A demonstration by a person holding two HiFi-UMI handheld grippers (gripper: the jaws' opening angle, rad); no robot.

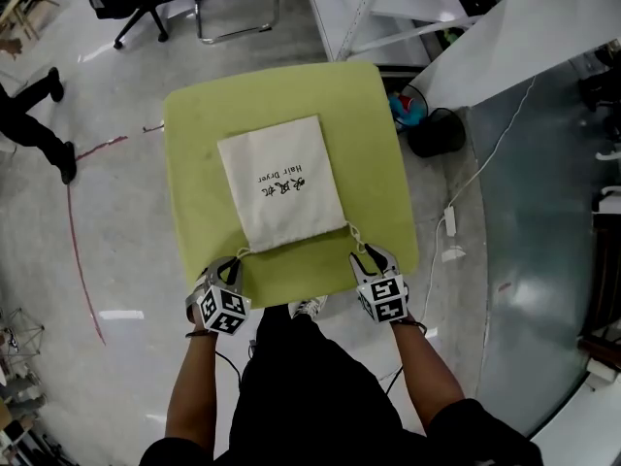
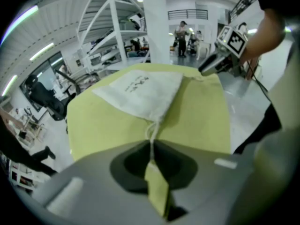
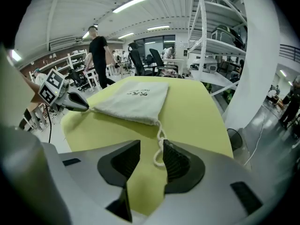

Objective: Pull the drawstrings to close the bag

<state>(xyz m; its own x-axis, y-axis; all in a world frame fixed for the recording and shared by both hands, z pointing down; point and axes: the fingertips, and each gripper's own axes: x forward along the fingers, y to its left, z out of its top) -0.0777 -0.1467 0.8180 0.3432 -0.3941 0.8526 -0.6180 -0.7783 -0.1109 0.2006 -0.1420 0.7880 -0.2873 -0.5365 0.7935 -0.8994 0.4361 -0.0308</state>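
Lying with its mouth toward the table's point(image 1: 194, 144) near edge, the bag point(image 1: 281, 181) fed its left drawstring point(image 2: 151, 134) into the left gripper's point(image 2: 151, 144) clamped jaws. The right drawstring point(image 3: 160, 146) ran lengthwise between the right gripper's point(image 3: 150, 149) parted jaws, ungripped.

The yellow-green table point(image 1: 194, 192) stands on a pale glossy floor point(image 1: 126, 377). Off its far right corner sits 1 black bin point(image 1: 437, 132), and 1 white adapter point(image 1: 450, 223) lies beside its right edge. Beyond the far left corner stands 1 black office chair point(image 1: 136, 8). A red line point(image 1: 76, 250) curves along the floor off the left edge.
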